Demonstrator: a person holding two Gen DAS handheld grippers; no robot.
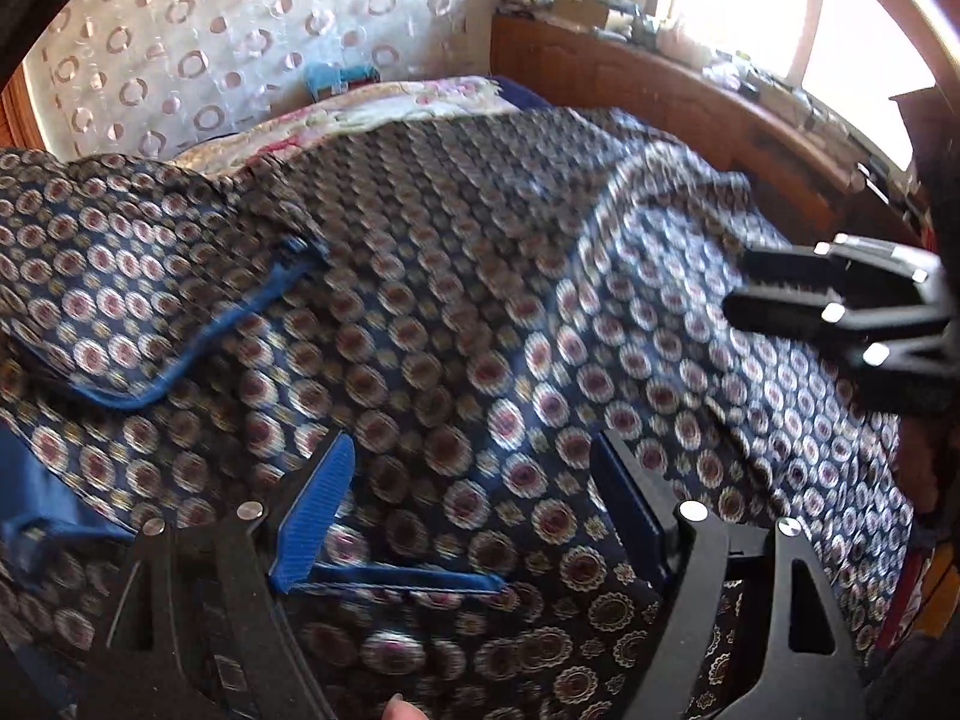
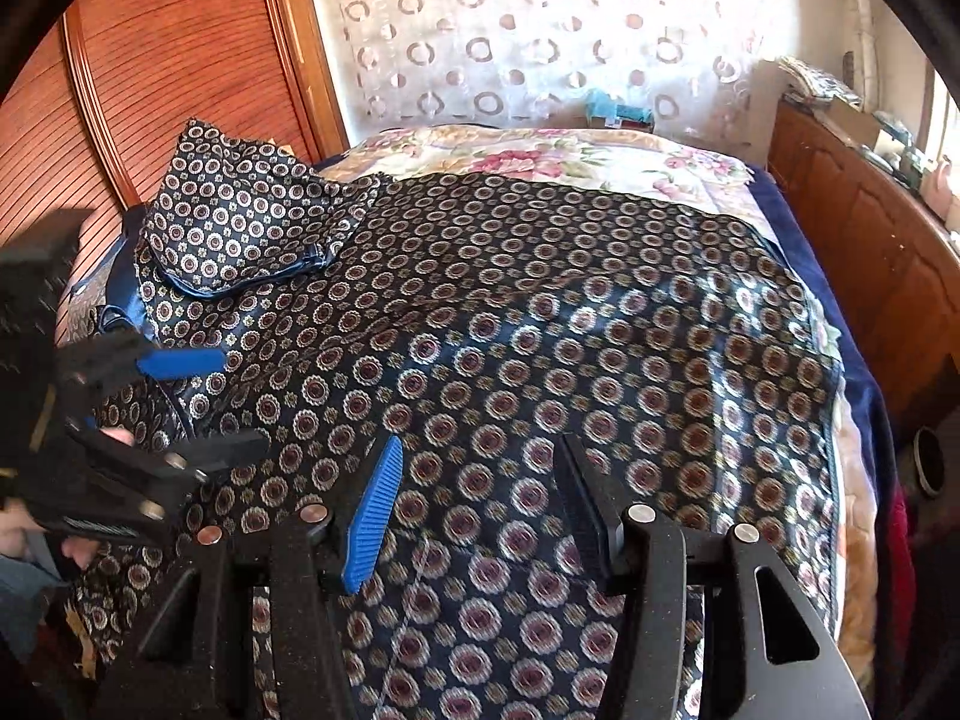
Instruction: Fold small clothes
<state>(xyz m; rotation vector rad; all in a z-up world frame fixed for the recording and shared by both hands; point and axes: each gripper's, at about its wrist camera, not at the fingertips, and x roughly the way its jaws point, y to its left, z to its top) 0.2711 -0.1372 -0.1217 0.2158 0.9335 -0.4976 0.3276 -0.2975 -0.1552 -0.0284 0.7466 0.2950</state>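
One bed under a floral blanket, flanked by wooden cabinets. Patterned garment is lying spread beneath both grippers; left gripper and right gripper are gaping wide, seemingly hovering.

The left gripper hovered with its jaws spread wide over the patterned garment, one blue-padded finger and one dark finger angled apart above the cloth and gripping nothing. The right gripper was likewise held open above the same garment, its blue pad tilted outward from the opposite black finger. Seen from the left wrist camera, the right gripper reached in over the garment's right side, fingers level. From the right wrist camera, the left gripper hung over the garment's left edge, a bare hand partly visible behind it.
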